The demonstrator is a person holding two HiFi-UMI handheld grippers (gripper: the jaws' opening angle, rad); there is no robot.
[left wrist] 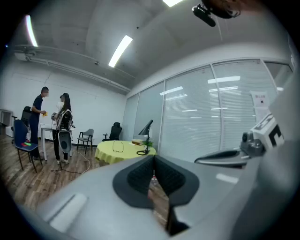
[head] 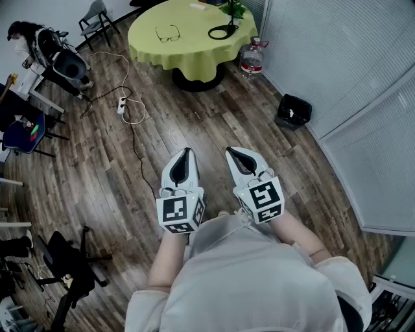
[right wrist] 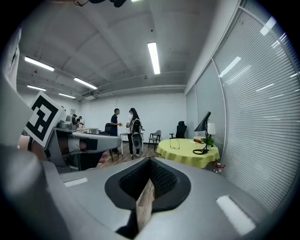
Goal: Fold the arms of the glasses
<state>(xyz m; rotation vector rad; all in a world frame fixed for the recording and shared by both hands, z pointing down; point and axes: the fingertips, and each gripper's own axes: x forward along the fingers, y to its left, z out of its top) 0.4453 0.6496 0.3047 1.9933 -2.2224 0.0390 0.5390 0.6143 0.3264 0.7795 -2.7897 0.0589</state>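
The glasses [head: 168, 34] lie with arms spread on a round table with a yellow-green cloth [head: 188, 55], far ahead across the room. They also show small in the left gripper view, glasses [left wrist: 117, 146], and in the right gripper view, glasses [right wrist: 174, 144]. My left gripper [head: 185, 155] and right gripper [head: 235, 154] hang side by side over the wooden floor, close to my body and well short of the table. Both point roughly towards it. Each is shut, with nothing between its jaws. The left gripper [left wrist: 153, 163] and right gripper [right wrist: 150, 165] show pads meeting at the tips.
A black lamp [head: 224, 29] and a small plant [head: 233, 8] stand on the table. A water bottle [head: 252, 57] sits by its base and a black bin [head: 294, 110] by the blinds wall. A power strip [head: 121, 106] and cable cross the floor. People [right wrist: 125, 126] and chairs stand at left.
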